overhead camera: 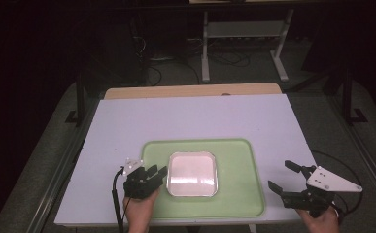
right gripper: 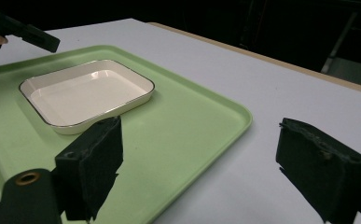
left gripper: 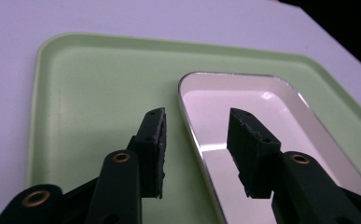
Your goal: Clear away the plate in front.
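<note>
1. The dish (overhead camera: 192,174) sits flat in the middle of the tray (overhead camera: 239,160), squarely placed and looking set down for good.
2. The left gripper (overhead camera: 159,172) hovers at the dish's left rim with jaws parted; one is over the tray, one over the rim, neither pressing, so it reads as a release.
3. The right gripper (overhead camera: 282,175) waits wide open off the tray's right edge, holding nothing and clear of the work.

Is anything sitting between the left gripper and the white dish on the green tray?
Nothing visible. The left gripper hangs at the near left rim of the white dish, its open jaws either side of that rim without pressing on it. The green tray around the dish is bare, and the right gripper stays off to the tray's right.
</note>
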### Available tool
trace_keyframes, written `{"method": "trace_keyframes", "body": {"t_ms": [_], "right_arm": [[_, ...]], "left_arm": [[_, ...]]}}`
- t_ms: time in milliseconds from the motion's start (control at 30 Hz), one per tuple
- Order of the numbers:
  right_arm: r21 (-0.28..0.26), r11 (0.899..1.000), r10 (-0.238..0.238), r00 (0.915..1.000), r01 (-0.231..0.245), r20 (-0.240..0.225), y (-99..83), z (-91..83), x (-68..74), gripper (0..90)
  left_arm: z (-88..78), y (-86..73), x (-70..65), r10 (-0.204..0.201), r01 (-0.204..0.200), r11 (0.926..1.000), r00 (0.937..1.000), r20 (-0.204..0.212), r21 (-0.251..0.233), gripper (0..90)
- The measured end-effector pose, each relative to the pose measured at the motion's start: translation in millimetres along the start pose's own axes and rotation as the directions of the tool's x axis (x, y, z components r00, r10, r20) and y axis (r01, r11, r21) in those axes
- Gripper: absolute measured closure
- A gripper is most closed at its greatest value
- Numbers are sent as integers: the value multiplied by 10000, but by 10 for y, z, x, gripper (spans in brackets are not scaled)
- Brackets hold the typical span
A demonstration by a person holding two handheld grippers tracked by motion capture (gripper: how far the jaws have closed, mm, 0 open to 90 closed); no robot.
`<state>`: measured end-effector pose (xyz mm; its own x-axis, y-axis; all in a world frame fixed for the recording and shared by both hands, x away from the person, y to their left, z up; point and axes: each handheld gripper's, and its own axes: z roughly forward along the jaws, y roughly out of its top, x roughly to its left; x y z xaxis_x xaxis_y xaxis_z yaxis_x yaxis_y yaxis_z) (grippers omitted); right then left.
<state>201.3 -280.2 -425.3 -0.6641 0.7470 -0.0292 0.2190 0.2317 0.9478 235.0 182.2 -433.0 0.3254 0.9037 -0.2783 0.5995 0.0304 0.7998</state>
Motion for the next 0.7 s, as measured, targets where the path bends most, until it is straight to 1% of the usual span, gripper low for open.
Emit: {"method": "trace_keyframes", "body": {"t_ms": [67,100,267,333,400,500,533,567,633,667,700], "right_arm": [[22,10000,0,10000,0,9,-4,0,-5,138],[42,10000,4,10000,-4,5,-5,-1,-7,138],[28,10000,5,10000,-5,84,-10,-17,-17,138],[32,10000,18,9999,-19,110,-12,-18,-23,138],[47,10000,24,9999,-24,125,-14,-18,-24,138],[117,9999,9,9999,-10,105,-13,-16,-16,138],[127,9999,-2,9999,0,118,-13,-17,-12,138],[117,9999,-22,9999,20,131,-14,-19,-10,138],[123,9999,-31,9999,29,142,-17,-20,-8,138],[124,9999,-57,9999,55,149,-17,-19,-10,138],[161,9999,-24,9999,21,158,-18,-20,-9,138]], "left_arm": [[-28,9,18,254,-253,9997,9997,64,-16,542],[-45,15,22,459,-459,9989,9989,56,-40,532],[-136,19,56,1114,-1106,9933,9935,238,-334,494],[-176,5,85,1244,-1226,9913,9916,362,-473,483],[-211,-15,110,1393,-1374,9892,9897,340,-519,468],[-277,-43,157,1709,-1684,9839,9845,388,-600,445],[-277,-43,157,1709,-1684,9839,9845,388,-600,441],[-326,-65,184,1915,-1888,9796,9809,352,-684,435],[-375,-82,218,2132,-2100,9747,9763,365,-764,414],[-375,-82,218,2132,-2100,9747,9763,365,-764,406],[-405,-92,235,2261,-2226,9713,9735,352,-835,404]]}}
